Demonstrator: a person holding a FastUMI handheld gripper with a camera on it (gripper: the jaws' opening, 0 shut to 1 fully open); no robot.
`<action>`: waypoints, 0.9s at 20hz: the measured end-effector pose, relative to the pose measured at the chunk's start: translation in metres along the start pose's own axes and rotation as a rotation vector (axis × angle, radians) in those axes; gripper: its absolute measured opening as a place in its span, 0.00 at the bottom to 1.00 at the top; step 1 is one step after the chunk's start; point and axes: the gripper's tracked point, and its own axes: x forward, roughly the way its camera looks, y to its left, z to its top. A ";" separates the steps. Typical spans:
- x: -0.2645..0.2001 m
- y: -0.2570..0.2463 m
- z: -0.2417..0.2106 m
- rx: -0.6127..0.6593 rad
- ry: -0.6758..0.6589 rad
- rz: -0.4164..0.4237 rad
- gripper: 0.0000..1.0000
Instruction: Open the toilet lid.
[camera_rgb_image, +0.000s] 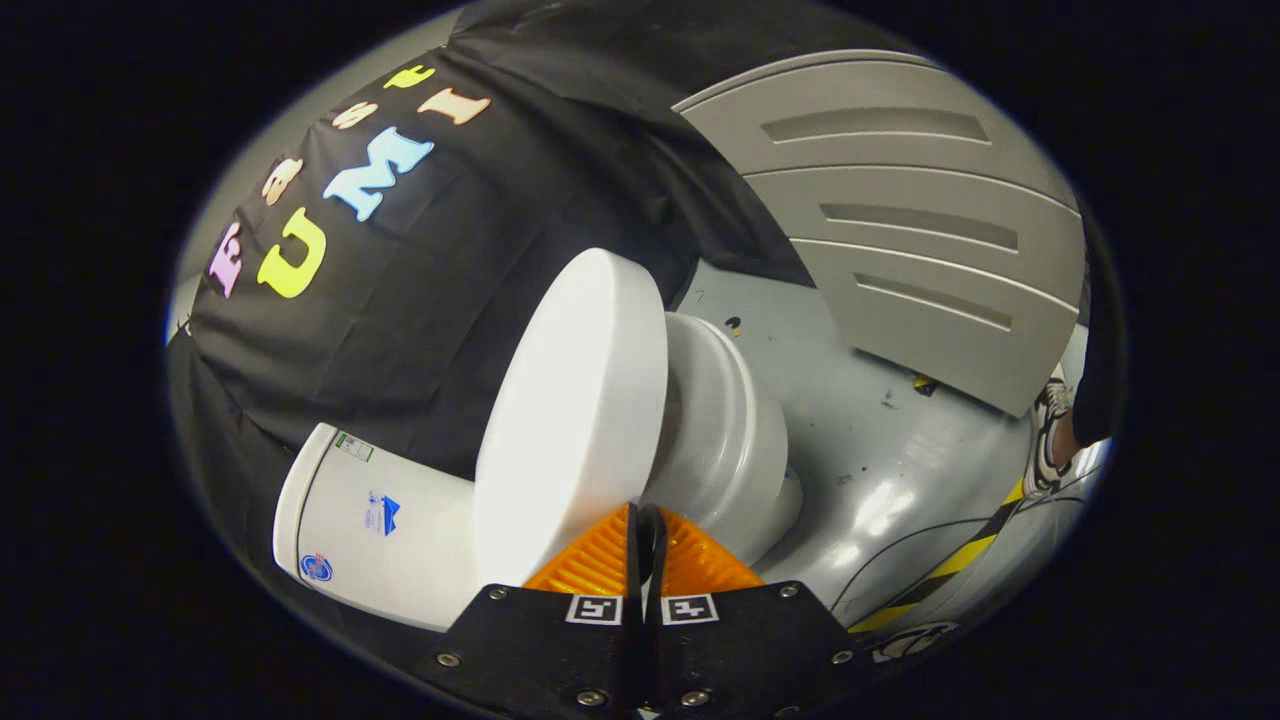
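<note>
Looking along my tongs (645, 520), I see the two orange ribbed fingers (590, 562) pinched nearly together, only a thin dark slit left between them, and the lower edge of the toilet lid (575, 410) sits right at their tips. Whether both fingers actually press on the lid rim I cannot tell; the rim meets the gap but the contact is hidden by the pads. The lid is white, raised well off the seat (720, 420) and standing tilted, its broad smooth face turned toward the cistern side. The seat and bowl (745, 470) lie just beyond the lid, on the other side of it from the tank (370, 520). The tank is white with small blue and red stickers on its face and sits against the black cloth wall (440, 270). The whole view is rolled, so the toilet looks tipped over on its side. Beyond the bowl is a glossy grey floor (880, 440) with scuffs and light glare, a thin cable and a strip of yellow-black hazard tape (960, 560) running across it. A grey panel with three long recessed slots (900, 220) stands past the floor patch. A person's sneaker and dark trouser leg (1050, 440) show next to the panel's lower corner, near the tape.
</note>
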 end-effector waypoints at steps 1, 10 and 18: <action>-0.003 0.004 0.003 -0.021 -0.006 -0.016 0.00; -0.040 0.059 0.012 -0.224 -0.089 -0.081 0.00; -0.061 0.102 0.011 -0.392 -0.171 -0.090 0.00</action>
